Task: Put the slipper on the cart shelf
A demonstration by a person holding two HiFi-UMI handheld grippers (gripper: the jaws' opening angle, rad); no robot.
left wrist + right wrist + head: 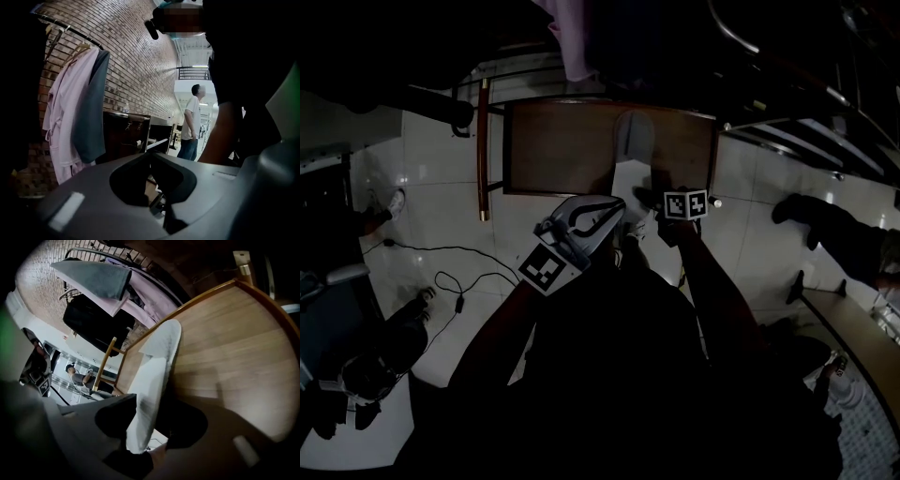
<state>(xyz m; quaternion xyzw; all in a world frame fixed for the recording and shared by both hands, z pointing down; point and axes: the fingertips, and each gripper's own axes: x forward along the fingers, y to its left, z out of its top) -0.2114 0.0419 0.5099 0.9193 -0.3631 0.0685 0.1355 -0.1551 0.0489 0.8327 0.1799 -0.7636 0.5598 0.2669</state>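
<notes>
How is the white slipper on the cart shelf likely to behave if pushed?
The slipper looks thin and flat, so probably light and somewhat floppy. Lying on the smooth shelf, it would likely slide, not roll.

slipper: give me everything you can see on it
The slipper is white and soft-looking, with a flat sole and a rounded closed toe. It lies lengthwise on the brown wooden cart shelf, toe pointing away from the person. Its heel end sits between the fingers of the right gripper, which stand apart, a dark gap showing on one side. Nothing else touches it.
</notes>
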